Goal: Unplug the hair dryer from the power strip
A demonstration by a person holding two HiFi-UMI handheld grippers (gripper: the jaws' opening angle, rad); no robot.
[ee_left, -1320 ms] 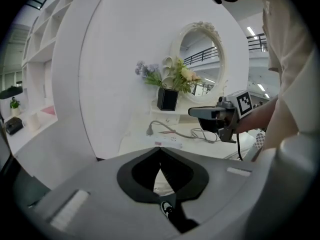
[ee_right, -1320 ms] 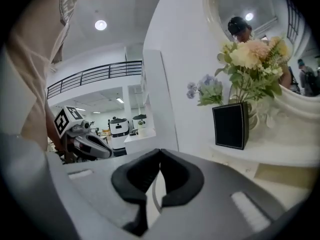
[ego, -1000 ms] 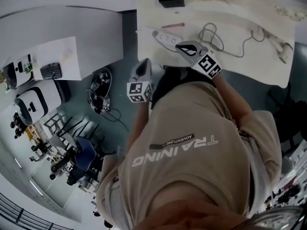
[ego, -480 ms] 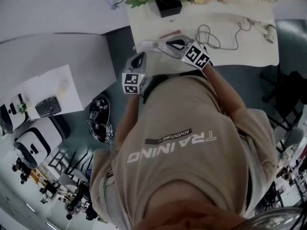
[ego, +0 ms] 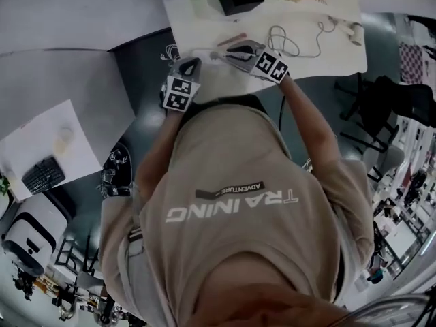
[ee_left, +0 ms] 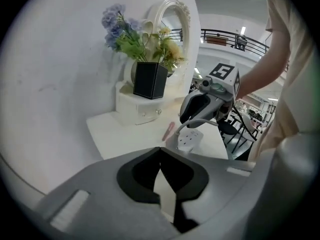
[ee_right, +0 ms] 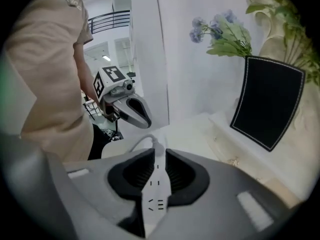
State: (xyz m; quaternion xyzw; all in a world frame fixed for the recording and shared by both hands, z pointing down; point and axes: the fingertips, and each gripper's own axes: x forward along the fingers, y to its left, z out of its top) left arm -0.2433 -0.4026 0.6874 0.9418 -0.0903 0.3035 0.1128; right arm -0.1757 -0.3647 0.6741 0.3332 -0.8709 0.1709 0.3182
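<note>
As I judge it, the main risk is the strip sliding. It lies loose on the bench, so pulling a plug with nothing pinning the strip would drag it along.

The right hand-held gripper hangs just above the strip. Its jaws are a narrow slit apart and pinch nothing, and the socket face shows through the slit. The left hand-held gripper, just left of the strip, is empty with its jaws pressed together, so it must spread before taking anything.

I cannot see where the plug sits. Tugging the cable instead could whip its loose coil, right of the strip. It could also drag the hair dryer, which lies well right of the strip near the bench's end.

The bench is white and smooth. Behind the strip stand a black vase and a mirror. Left of the strip is a grey desk, over dark floor.
</note>
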